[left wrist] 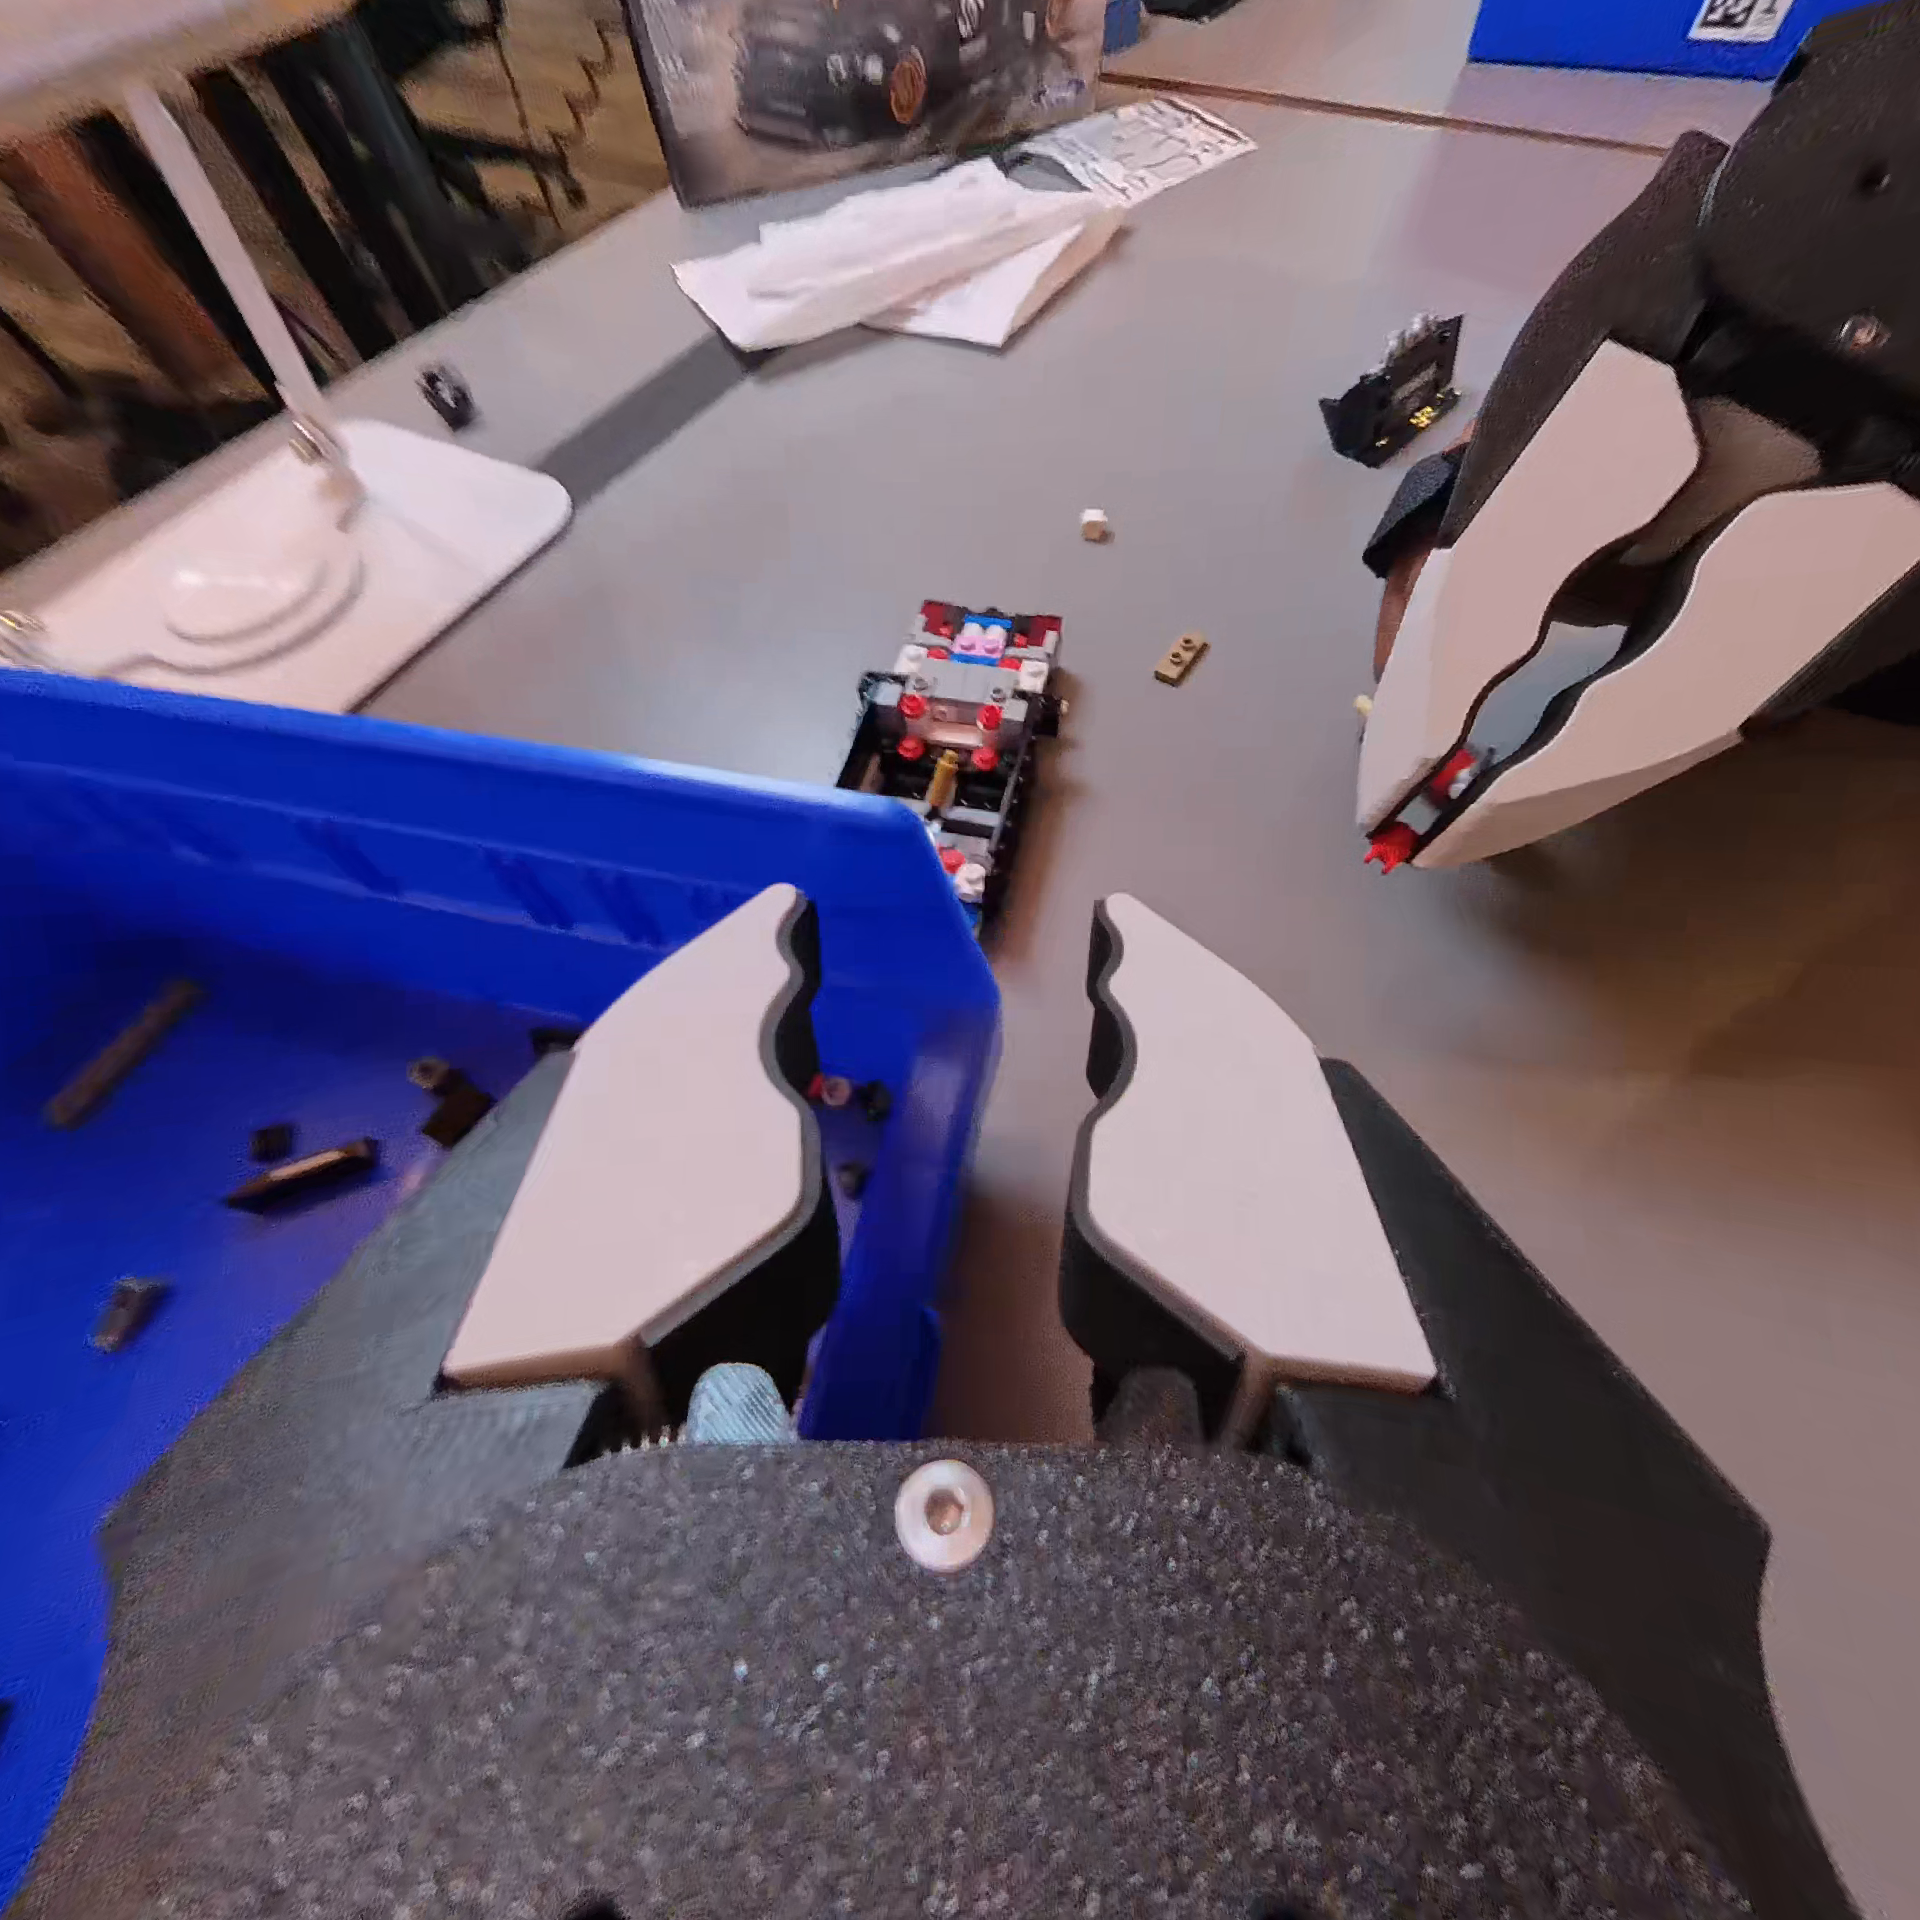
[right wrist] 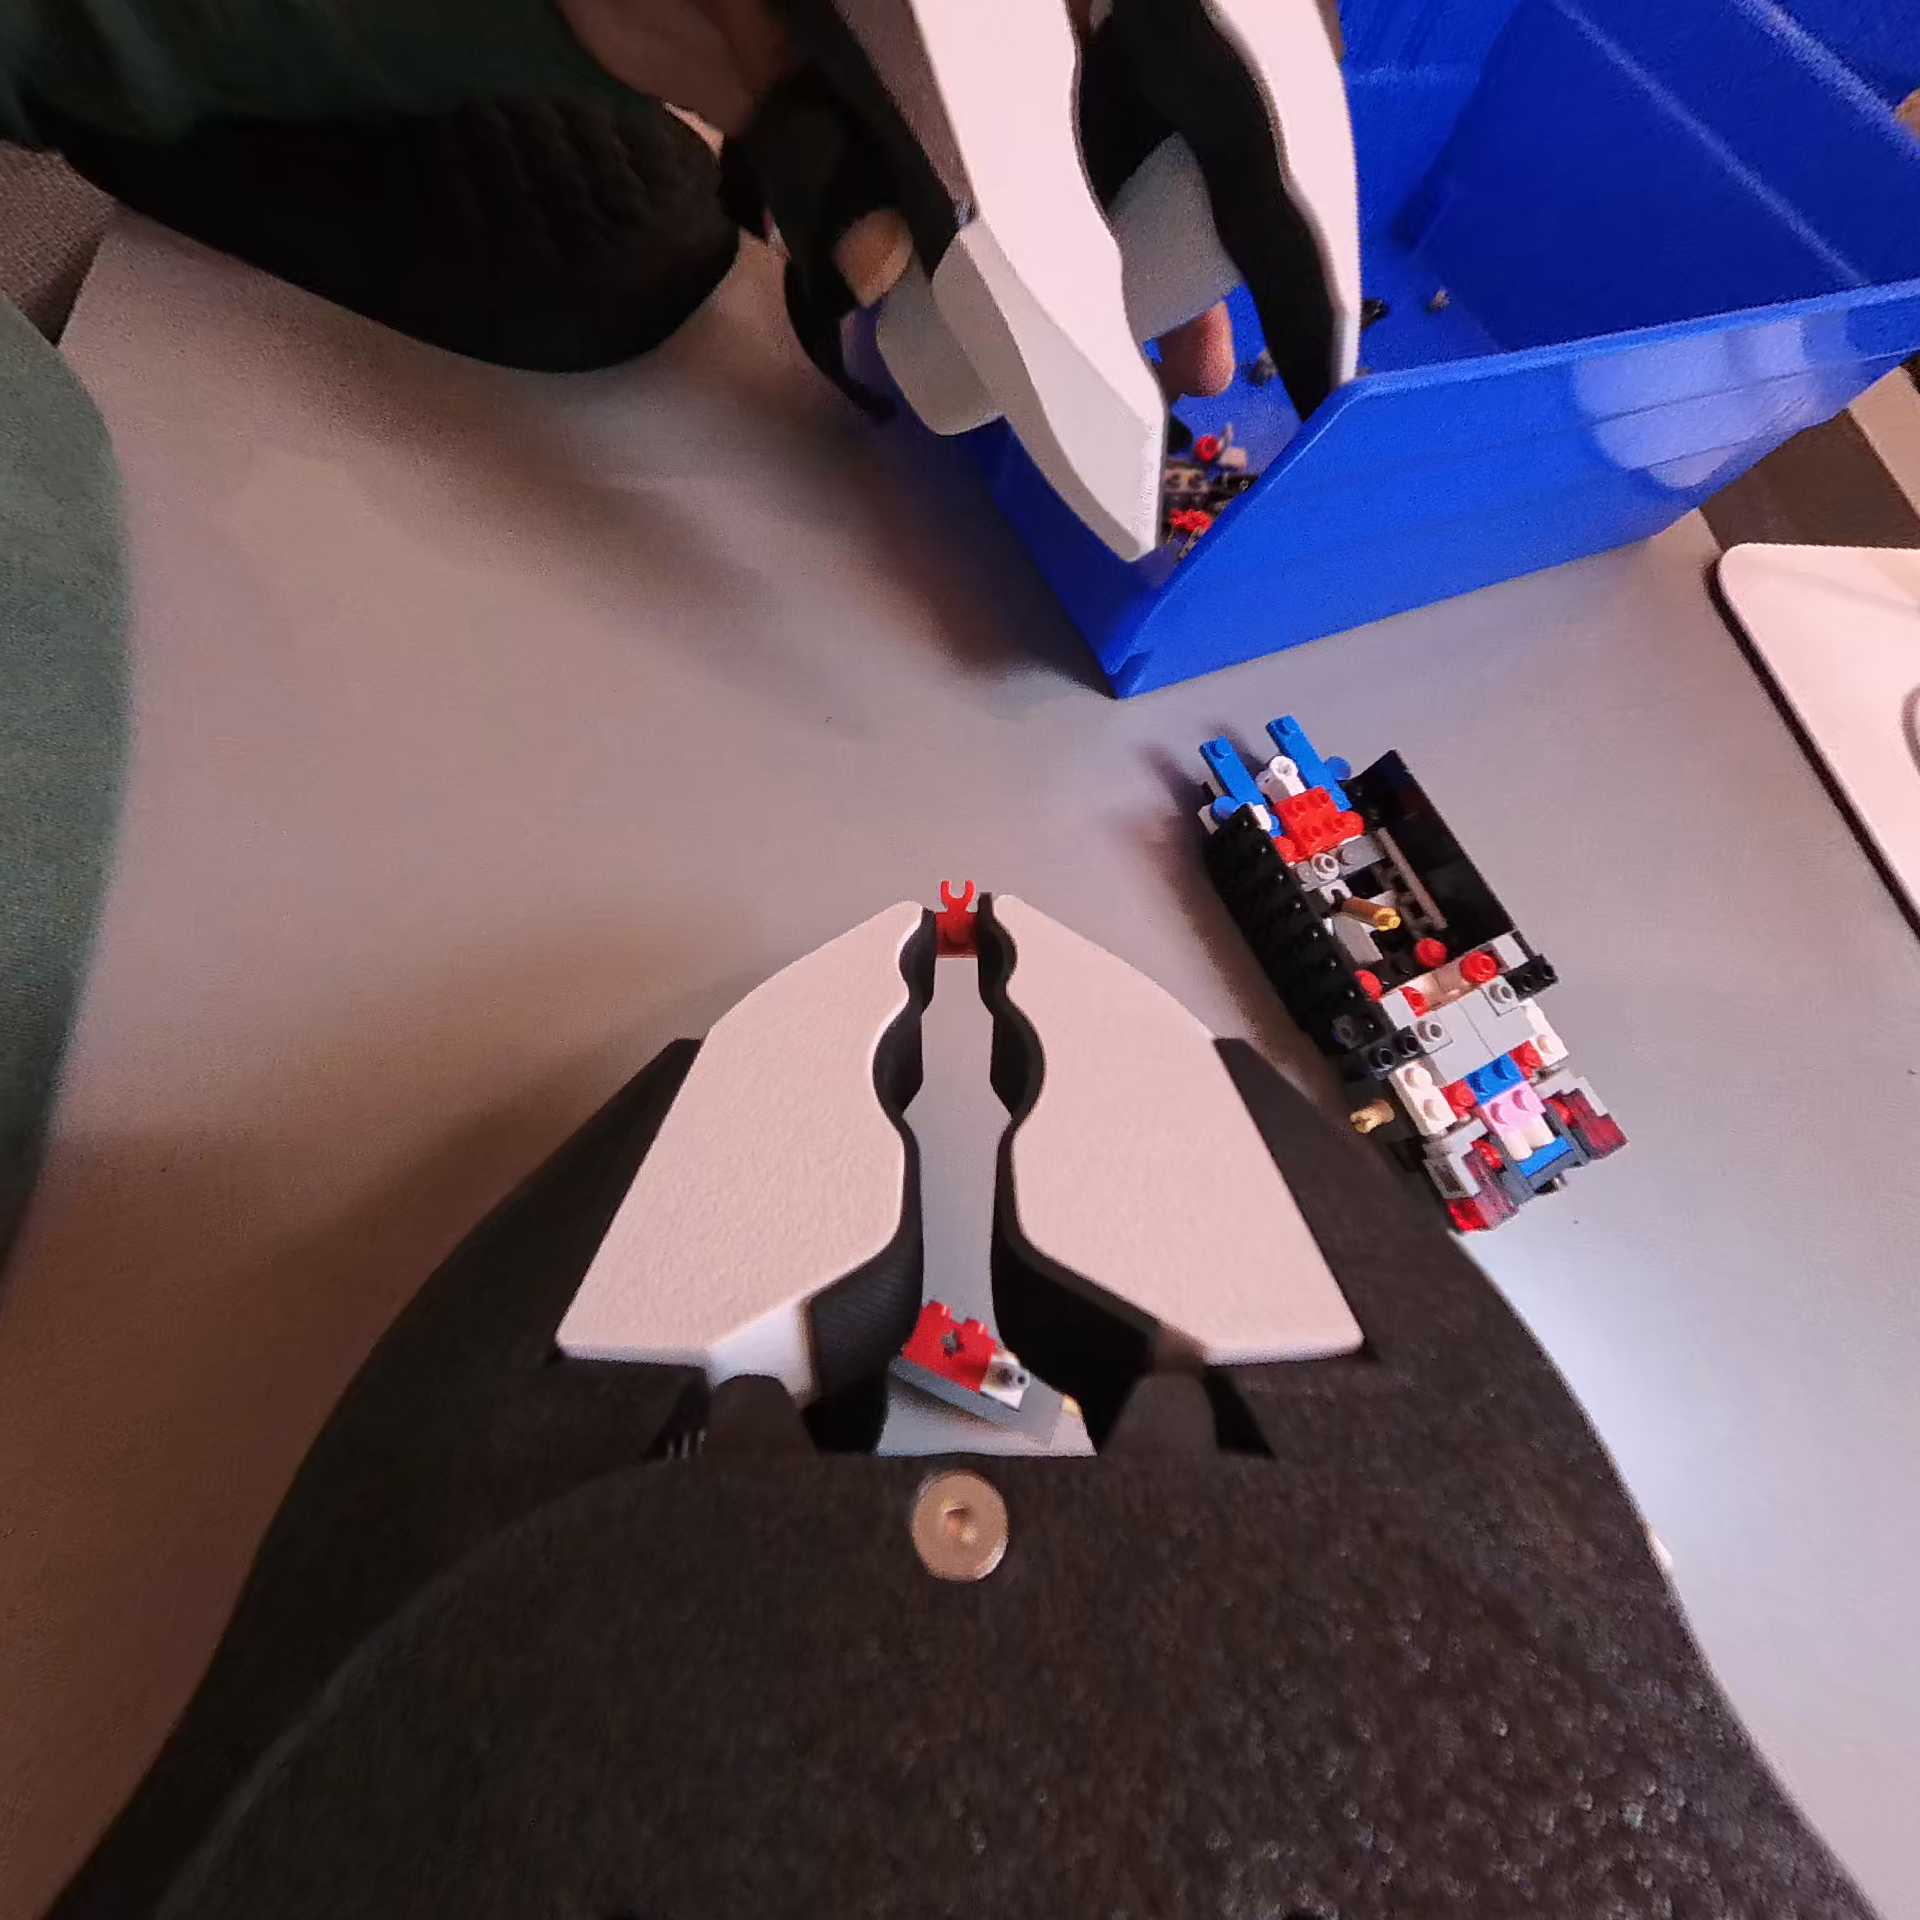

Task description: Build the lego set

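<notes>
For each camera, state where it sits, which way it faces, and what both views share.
Left wrist view: on the open left hand-held gripper, above the blue bin corner, facing along the table.
Right wrist view: on the right hand-held gripper, shut on a red clip piece, facing the table; a person's fingers show.
Shared: the lego car, the bin, each other's gripper.

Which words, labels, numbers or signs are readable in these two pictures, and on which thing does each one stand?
No text can be quoted; nothing is readable.
Dark box at the far table edge: print, too blurred to read.
Printed sheet beside it: lines too small to read.
White sticker on the far blue bin: black marks, cut off by the frame edge.
Small black part: pale marks, too small to read.
Right wrist view: no writing.
</notes>
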Demonstrator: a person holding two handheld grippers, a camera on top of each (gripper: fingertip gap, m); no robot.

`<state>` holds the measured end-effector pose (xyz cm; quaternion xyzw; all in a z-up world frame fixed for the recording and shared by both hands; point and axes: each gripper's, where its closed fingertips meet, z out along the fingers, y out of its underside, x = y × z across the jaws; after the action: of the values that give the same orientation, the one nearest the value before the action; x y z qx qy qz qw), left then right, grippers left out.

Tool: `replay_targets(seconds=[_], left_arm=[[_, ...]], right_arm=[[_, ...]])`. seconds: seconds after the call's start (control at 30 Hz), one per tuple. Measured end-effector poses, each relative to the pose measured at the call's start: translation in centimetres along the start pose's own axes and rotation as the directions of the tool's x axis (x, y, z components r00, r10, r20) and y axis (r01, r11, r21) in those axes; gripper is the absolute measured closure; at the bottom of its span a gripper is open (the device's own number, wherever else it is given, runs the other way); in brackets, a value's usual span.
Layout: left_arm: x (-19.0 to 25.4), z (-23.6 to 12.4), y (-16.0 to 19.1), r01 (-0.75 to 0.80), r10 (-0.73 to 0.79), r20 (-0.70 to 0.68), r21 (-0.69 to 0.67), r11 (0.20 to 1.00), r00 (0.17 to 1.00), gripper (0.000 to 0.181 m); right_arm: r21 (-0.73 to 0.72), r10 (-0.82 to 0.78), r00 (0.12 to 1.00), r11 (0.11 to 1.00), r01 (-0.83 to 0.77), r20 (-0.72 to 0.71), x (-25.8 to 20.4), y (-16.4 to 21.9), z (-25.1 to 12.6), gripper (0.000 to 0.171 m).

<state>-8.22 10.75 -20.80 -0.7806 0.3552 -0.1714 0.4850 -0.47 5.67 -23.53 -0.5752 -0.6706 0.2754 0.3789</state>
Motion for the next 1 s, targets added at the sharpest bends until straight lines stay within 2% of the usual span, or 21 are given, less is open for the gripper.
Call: replay_targets(seconds=[0.07, 0.17, 0.3, 0.4, 0.47, 0.57, 0.67, 0.7, 0.77, 0.83, 0.87, 0.9, 0.93, 0.97, 1.0], left_arm=[[1.0, -0.5, -0.7, -0.066, 0.067, -0.025, 0.053, 0.996, 0.997, 0.144], [4.8, -0.8, -0.9, -0.068, 0.087, -0.212, 0.094, 0.993, 0.973, 0.153], [8.4, -0.5, -1.6, 0.203, -0.15, -0.452, 0.069, 0.977, 0.879, 0.154], [9.3, -0.3, -2.3, 0.435, -0.359, -0.58, -0.009, 0.9, 0.731, 0.161], [9.6, -0.6, -2.8, 0.542, -0.443, -0.648, -0.055, 0.839, 0.62, 0.169], [10.0, -0.8, -3.0, 0.591, -0.485, -0.689, -0.101, 0.801, 0.539, 0.176], [10.0, -0.9, -2.9, 0.574, -0.476, -0.684, -0.102, 0.813, 0.552, 0.177], [9.7, -0.8, -2.8, 0.547, -0.458, -0.658, -0.083, 0.833, 0.598, 0.178], [7.7, -0.7, -2.7, 0.432, -0.36, -0.527, 0.014, 0.902, 0.769, 0.178], [3.1, -1.0, -2.2, 0.222, -0.198, -0.213, 0.094, 0.971, 0.957, 0.178], [0.3, -1.6, -1.7, 0.118, -0.117, -0.022, 0.082, 0.99, 0.993, 0.178], [-2.0, -2.2, -1.0, 0.056, -0.061, 0.126, 0.043, 0.998, 0.99, 0.178], [-3.6, -2.7, -0.2, 0.045, -0.043, 0.207, -0.006, 0.999, 0.977, 0.178], [-4.3, -2.8, 0.9, 0.072, -0.057, 0.23, -0.056, 0.996, 0.971, 0.176], [-4.6, -2.6, 1.9, 0.115, -0.091, 0.22, -0.099, 0.988, 0.971, 0.166]], right_arm=[[0.04, 0.017, 1.0, 0.999, -0.017, -0.004, 0.2, -0.7, -0.3, 0.164], [0.108, 0.017, 1.0, 0.994, -0.015, -0.026, 0.4, -1.8, -0.7, 0.164], [0.204, -0.05, 0.997, 0.977, 0.062, -0.065, -0.1, -3.7, -1.3, 0.164], [0.236, -0.119, 0.986, 0.961, 0.143, -0.113, -0.5, -4.7, -1.7, 0.164], [0.229, -0.156, 0.978, 0.956, 0.185, -0.139, -0.5, -4.8, -1.8, 0.164], [0.229, -0.197, 0.969, 0.947, 0.227, -0.147, -0.9, -4.9, -1.9, 0.164], [0.225, -0.232, 0.958, 0.937, 0.267, -0.17, -1.0, -5.1, -1.9, 0.164], [0.218, -0.233, 0.954, 0.937, 0.272, -0.188, -0.7, -5.1, -1.9, 0.164], [0.175, -0.23, 0.944, 0.946, 0.274, -0.236, 0.6, -4.5, -2.4, 0.162], [0.098, -0.202, 0.956, 0.969, 0.226, -0.212, 2.0, -2.9, -3.4, 0.151], [0.052, -0.178, 0.97, 0.981, 0.189, -0.165, 2.4, -1.7, -3.9, 0.151], [0.006, -0.141, 0.984, 0.99, 0.143, -0.109, 2.5, -0.2, -4.4, 0.151], [-0.037, -0.093, 0.993, 0.995, 0.09, -0.066, 2.6, 1.2, -4.9, 0.148], [-0.079, -0.045, 0.999, 0.996, 0.043, -0.024, 2.6, 2.7, -5.2, 0.145], [-0.123, -0.008, 1.0, 0.992, 0.01, 0.016, 2.4, 4.0, -5.4, 0.143]])
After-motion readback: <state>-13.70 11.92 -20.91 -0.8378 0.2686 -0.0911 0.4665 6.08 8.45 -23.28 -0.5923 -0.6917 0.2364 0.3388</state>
